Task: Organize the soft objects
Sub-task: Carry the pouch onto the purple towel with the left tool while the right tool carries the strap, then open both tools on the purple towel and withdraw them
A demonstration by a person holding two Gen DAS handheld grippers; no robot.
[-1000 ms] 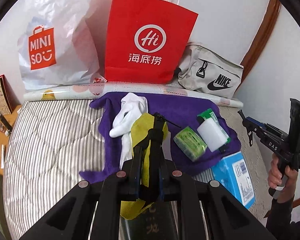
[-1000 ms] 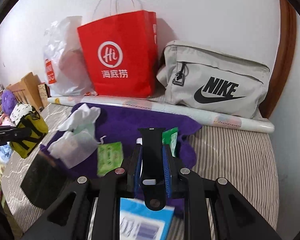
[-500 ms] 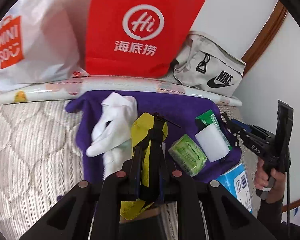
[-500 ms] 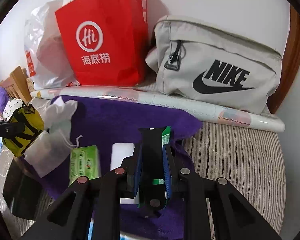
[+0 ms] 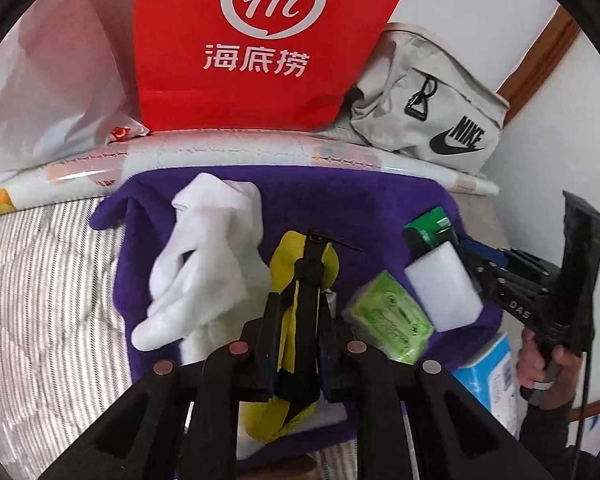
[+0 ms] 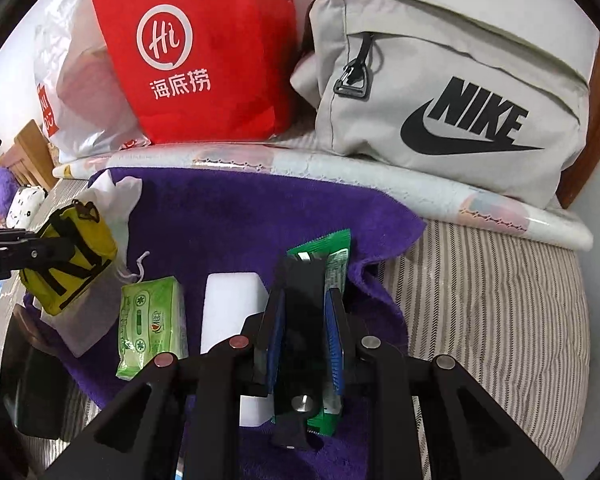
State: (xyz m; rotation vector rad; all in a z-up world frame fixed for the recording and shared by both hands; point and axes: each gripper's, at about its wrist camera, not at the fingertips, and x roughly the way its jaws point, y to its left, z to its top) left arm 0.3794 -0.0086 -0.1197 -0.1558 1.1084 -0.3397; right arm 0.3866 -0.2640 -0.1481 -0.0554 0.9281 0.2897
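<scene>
on the striped mattress (image 6: 480, 300) a purple towel (image 6: 236, 220) lies spread, bearing the soft items. left gripper (image 5: 298, 280): jaws closed on a yellow pouch (image 5: 286, 256) with black straps, held above the towel's near-left part; in the right wrist view the same pouch (image 6: 70, 256) hangs at the far left, beside a white drawstring bag (image 6: 116, 200). right gripper (image 6: 306, 284): jaws clamped on a green packet (image 6: 334, 256), over the towel's right edge. just left of it a white block (image 6: 230, 300) lies flat on the towel, and left of that a light-green tissue pack (image 6: 152, 320). in the left wrist view the white drawstring bag (image 5: 204, 256) lies crumpled on the towel's left half. far side, along the wall: a rolled printed sheet (image 6: 380, 172), then a white plastic bag (image 6: 76, 92), a red paper bag (image 6: 204, 52) and a grey nike bag (image 6: 452, 92), left to right. near right: a blue box (image 5: 496, 376), partly off the towel.
</scene>
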